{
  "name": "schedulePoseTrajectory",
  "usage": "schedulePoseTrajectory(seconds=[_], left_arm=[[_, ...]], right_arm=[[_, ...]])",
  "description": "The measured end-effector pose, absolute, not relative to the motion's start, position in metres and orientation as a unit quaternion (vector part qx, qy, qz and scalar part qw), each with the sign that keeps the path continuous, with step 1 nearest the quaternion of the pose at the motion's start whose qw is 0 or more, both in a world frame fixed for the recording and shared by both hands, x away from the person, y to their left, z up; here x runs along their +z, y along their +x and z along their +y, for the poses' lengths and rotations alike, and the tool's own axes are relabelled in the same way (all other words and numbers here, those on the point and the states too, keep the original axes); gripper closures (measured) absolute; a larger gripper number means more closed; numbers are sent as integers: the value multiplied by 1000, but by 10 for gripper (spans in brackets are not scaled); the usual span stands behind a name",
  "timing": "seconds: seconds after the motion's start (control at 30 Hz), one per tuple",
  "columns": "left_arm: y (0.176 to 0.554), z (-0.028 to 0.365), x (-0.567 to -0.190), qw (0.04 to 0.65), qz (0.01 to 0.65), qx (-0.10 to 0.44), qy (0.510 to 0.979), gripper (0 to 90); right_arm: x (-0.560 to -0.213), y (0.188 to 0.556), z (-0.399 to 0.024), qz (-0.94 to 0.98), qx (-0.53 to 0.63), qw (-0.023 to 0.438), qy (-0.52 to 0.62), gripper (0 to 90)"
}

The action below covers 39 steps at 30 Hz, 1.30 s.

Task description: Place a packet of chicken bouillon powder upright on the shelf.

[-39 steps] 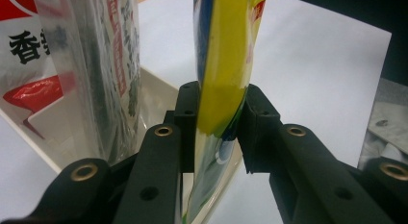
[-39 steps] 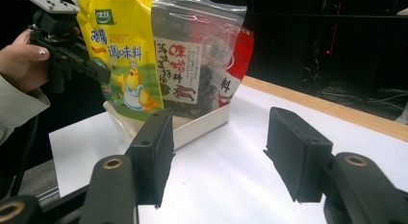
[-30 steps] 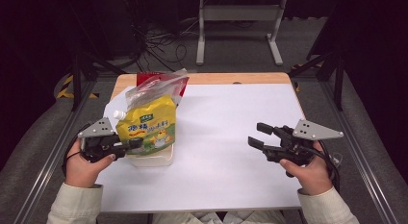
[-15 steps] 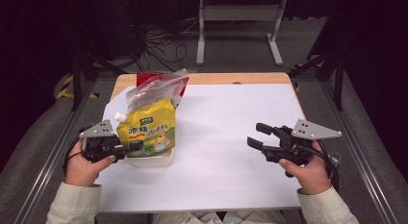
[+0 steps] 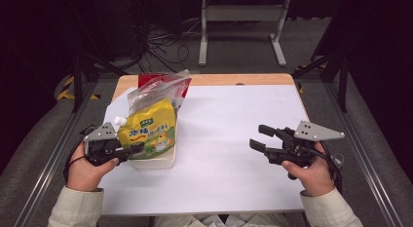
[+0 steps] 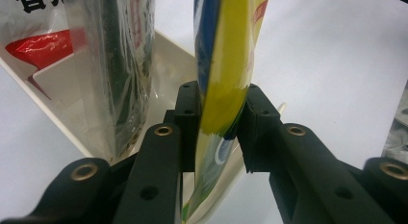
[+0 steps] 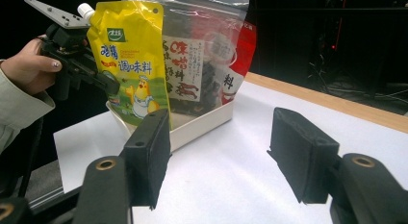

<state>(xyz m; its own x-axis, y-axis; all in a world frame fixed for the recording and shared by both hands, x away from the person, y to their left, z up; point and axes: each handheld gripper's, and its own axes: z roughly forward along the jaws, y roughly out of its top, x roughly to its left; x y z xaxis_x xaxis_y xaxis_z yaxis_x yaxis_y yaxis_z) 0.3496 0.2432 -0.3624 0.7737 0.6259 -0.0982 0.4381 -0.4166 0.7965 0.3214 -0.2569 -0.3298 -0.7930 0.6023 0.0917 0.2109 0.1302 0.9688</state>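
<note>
Pouch (image 6: pixel 226 65) edge pinched in left gripper (image 6: pixel 217 113) jaws (base hidden), tray (image 6: pixel 166 65) cropped.

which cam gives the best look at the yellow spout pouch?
Right gripper view: the yellow spout pouch faces the camera whole, print and white cap readable, standing in the white tray with the left gripper on its edge. The high view shows its front smaller and from above. The left gripper view shows it edge-on, pinched between the pads.

Black tongs (image 5: pixel 263 138) with brass-ringed screw holes, grey three-cornered top plates, black cables; pale greenish sleeves (image 5: pixel 75 211).
</note>
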Motion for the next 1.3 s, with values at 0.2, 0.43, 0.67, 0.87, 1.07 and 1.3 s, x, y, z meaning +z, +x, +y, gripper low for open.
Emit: schedulePoseTrajectory(seconds=[0.2,0.43,0.67,0.87,1.07,1.3], left_arm=[[354,236,-369,415,321,100,846,727],[359,237,-379,401,328,87,851,727],[359,238,-385,384,328,86,859,728],[354,242,-384,411,346,93,838,437],[341,256,-378,438,349,123,819,253],[329,265,-375,455,347,134,809,189]], right_arm=[[-330,322,-256,734,599,161,277,390],[-331,323,-258,735,596,162,280,386],[-332,323,-260,734,595,163,283,378],[-335,326,-264,735,590,167,290,363],[-336,326,-270,736,585,171,297,351],[-339,325,-285,736,574,182,309,335]])
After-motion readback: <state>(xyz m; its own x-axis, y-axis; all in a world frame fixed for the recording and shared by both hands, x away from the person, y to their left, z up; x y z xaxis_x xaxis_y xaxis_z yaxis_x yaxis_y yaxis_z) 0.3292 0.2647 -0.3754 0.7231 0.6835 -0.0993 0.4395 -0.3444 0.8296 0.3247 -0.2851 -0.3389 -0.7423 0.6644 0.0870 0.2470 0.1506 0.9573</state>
